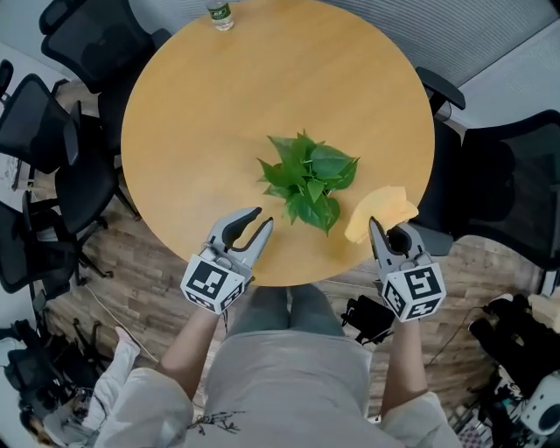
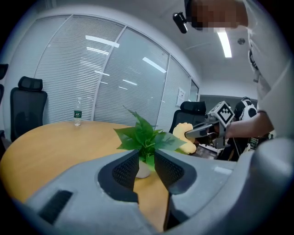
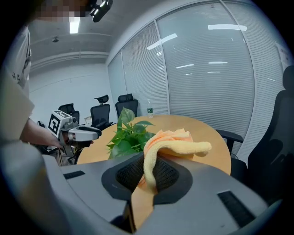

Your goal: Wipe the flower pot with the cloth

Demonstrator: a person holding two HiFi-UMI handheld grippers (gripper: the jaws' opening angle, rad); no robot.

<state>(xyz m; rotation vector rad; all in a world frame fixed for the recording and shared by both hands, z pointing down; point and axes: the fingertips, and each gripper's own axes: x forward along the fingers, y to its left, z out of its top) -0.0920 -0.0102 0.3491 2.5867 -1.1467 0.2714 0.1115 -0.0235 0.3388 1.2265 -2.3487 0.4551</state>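
A small leafy green plant [image 1: 308,179] in a white pot [image 2: 143,170] stands on the round wooden table [image 1: 219,105], toward its near edge. My left gripper [image 1: 262,217] hovers at the table's near rim, left of the plant. Its jaws are open a little with nothing between them, and the pot shows beyond the gap in the left gripper view. My right gripper [image 1: 376,229] is right of the plant, shut on a yellow-orange cloth [image 1: 382,210]. The cloth [image 3: 177,142] curls up out of the jaws and droops forward. The leaves hide the pot in the head view.
A water bottle [image 1: 220,13] stands at the table's far edge. Black office chairs [image 1: 52,131] crowd the left side, and another chair [image 1: 507,184] stands at the right. Bags and cables lie on the floor by the person's legs.
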